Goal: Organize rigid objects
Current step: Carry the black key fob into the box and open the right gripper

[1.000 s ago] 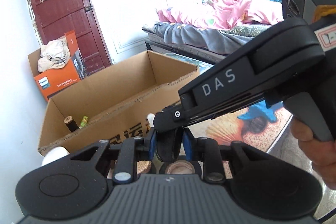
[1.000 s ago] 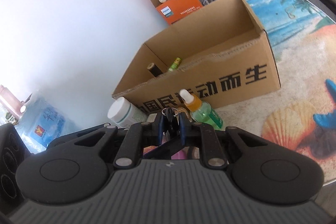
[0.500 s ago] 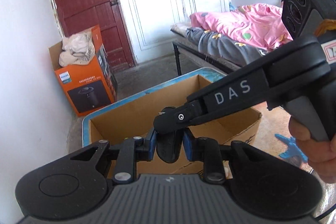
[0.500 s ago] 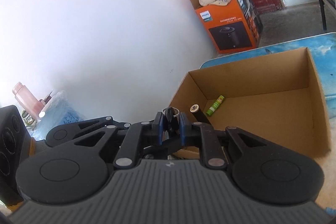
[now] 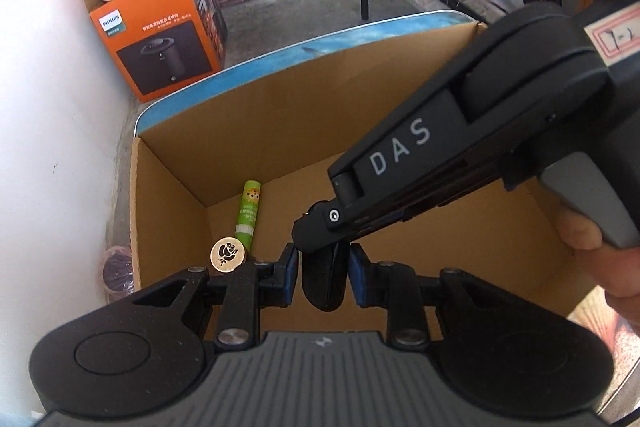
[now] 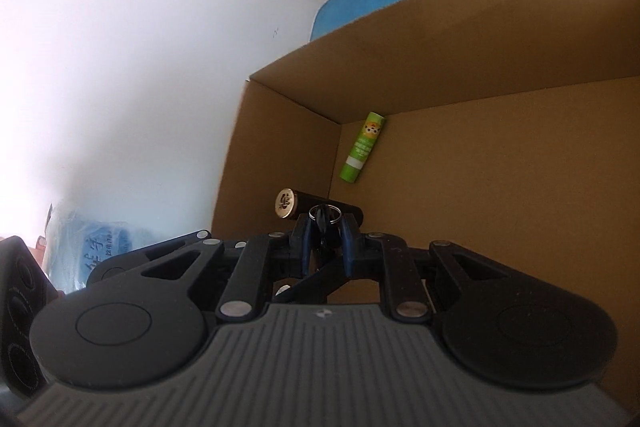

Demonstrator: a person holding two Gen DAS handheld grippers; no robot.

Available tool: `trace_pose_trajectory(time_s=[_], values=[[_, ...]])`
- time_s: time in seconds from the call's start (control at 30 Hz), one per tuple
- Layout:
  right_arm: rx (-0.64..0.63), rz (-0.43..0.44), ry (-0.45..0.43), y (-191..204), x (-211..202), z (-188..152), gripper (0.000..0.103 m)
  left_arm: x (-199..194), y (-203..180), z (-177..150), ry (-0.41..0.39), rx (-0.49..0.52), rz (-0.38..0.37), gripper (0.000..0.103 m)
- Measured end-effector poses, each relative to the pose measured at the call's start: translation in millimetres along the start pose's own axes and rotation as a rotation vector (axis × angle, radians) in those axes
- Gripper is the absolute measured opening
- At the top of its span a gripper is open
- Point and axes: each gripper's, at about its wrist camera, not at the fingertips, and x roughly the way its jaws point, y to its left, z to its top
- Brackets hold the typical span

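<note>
White wall left, just beside the cardboard box (image 5: 172, 195). In its near-left corner: dark tube with gold cap (image 6: 289, 203), green stick (image 6: 362, 147); floor rightward bare. Left gripper (image 5: 323, 273) clamps black key fob (image 5: 322, 281); right gripper (image 6: 325, 241) closed on its key ring (image 6: 325, 213), above box.

Dark tube (image 6: 320, 209) half behind tool (image 6: 325, 243)

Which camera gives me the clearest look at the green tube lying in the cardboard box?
The right wrist view: the green tube lies fully visible on the cardboard box floor, cartoon label readable. The left wrist view shows the tube too, but its near end is cut off by the gold-capped black tube.
</note>
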Motion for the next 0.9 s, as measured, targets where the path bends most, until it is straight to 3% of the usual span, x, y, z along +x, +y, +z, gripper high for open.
trace_pose_trajectory(time_s=[0.43, 0.47, 0.53, 0.67, 0.9], values=[[0.026, -0.046, 0.135, -24, 68, 23, 0.017, 16, 0, 8, 0.069, 0.008, 0.036, 0.033], [0.024, -0.053, 0.136, -24, 70, 24, 0.02, 15, 0, 8, 0.066, 0.007, 0.036, 0.035], [0.031, -0.084, 0.13, -27, 71, 26, 0.04, 10, 0, 7, 0.056, 0.005, 0.03, 0.037], [0.024, -0.081, 0.075, -26, 54, 26, 0.045, -8, -2, 3, 0.02, -0.003, 0.013, 0.042], [-0.027, -0.015, -0.069, -6, -23, 2, 0.047, -71, -1, -20, -0.119, -0.05, -0.052, 0.049]])
